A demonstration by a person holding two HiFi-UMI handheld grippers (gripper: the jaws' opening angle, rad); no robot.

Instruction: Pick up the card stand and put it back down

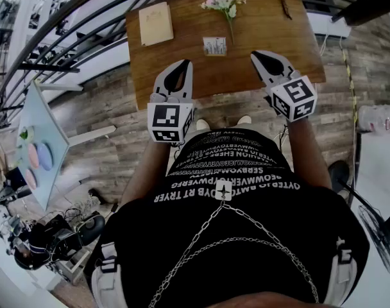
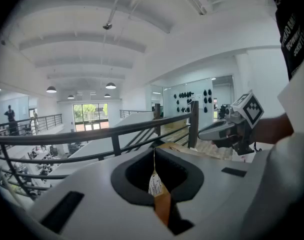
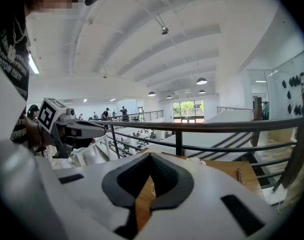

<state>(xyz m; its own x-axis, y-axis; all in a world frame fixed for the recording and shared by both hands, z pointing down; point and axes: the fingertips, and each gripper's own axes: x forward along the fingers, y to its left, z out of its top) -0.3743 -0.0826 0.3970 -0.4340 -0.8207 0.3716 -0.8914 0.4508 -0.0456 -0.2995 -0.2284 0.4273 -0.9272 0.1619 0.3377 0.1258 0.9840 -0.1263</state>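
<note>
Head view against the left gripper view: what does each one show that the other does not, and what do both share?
Only the head view shows the notebook and the pink flowers lying on the wooden table. Only the left gripper view shows the ceiling lamps and the far windows. Both show the right gripper, the table, the railing and, probably, the card stand, which in the left gripper view is only a white printed piece seen through the jaw opening.

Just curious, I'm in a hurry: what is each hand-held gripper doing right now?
Left hand-held gripper: closed, holding nothing.
Right hand-held gripper: closed, holding nothing.
</note>
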